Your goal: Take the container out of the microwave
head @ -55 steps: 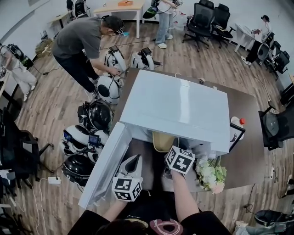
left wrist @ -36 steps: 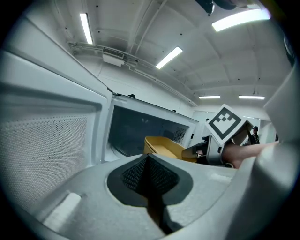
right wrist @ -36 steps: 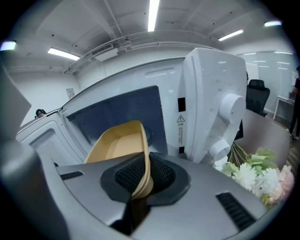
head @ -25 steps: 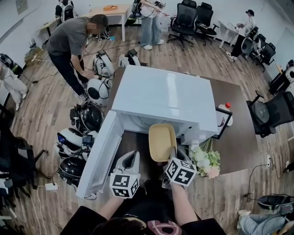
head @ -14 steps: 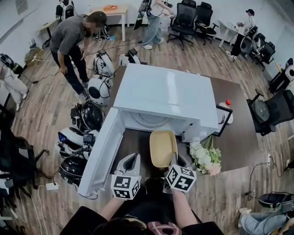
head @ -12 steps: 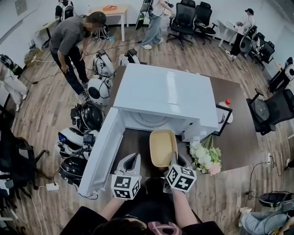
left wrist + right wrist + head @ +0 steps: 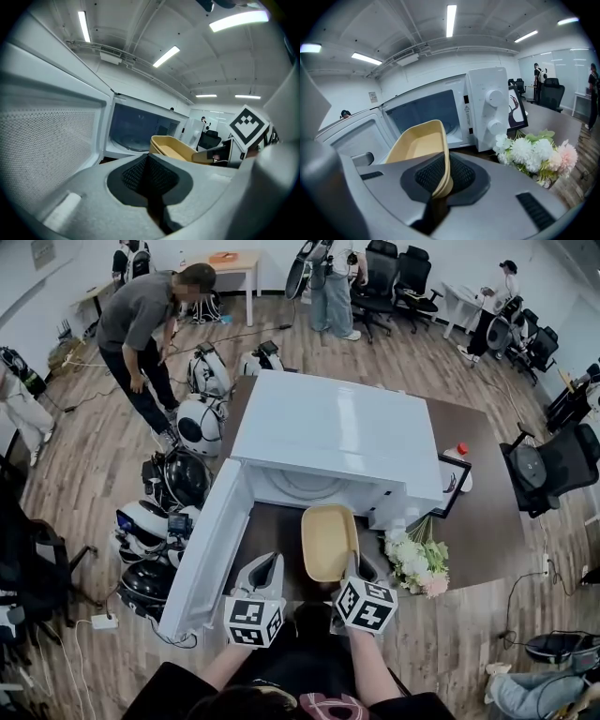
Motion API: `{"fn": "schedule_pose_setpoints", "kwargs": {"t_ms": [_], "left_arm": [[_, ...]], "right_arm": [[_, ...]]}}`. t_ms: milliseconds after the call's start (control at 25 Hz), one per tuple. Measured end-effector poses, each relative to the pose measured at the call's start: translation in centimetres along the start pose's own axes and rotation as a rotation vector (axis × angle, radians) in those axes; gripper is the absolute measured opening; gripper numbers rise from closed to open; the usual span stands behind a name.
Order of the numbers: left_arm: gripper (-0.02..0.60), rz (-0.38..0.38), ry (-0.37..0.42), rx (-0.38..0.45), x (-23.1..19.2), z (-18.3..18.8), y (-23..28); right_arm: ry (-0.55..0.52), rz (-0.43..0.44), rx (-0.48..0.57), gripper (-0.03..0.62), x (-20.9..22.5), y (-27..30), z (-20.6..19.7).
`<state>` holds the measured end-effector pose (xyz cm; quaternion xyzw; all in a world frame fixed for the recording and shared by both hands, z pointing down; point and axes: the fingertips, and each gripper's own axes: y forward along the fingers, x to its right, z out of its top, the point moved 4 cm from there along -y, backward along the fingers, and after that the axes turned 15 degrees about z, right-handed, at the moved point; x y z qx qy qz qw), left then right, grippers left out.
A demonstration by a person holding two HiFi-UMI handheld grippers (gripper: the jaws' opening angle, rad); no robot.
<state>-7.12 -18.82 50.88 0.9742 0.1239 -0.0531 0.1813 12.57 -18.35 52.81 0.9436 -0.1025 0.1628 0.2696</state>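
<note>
The white microwave (image 7: 333,432) stands on the brown table with its door (image 7: 211,554) swung open to the left. A shallow yellow container (image 7: 328,542) hangs outside the cavity, just in front of the opening. My right gripper (image 7: 354,568) is shut on its near rim; in the right gripper view the rim sits pinched between the pads (image 7: 440,180) and the container (image 7: 417,143) stretches away toward the microwave (image 7: 440,115). My left gripper (image 7: 267,570) hovers beside the open door, shut with nothing in it (image 7: 147,176). From there the container (image 7: 176,147) shows to the right.
White and pink flowers (image 7: 417,563) lie on the table (image 7: 492,521) right of the container, with a framed picture (image 7: 455,488) and a red-capped bottle (image 7: 457,454) behind. Helmets (image 7: 178,484) crowd the floor on the left. People and office chairs stand farther off.
The container, mostly inside the microwave earlier, has been drawn out toward me by my right gripper and now sits in front of the opening. The left gripper has stayed put.
</note>
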Motion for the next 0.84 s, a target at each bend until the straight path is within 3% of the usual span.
{"fn": "schedule_pose_setpoints", "kwargs": {"t_ms": [840], "left_arm": [[0.009, 0.005, 0.0, 0.011, 0.8, 0.5, 0.4]], "right_arm": [[-0.007, -0.008, -0.018, 0.032, 1.1, -0.9, -0.4]]}}
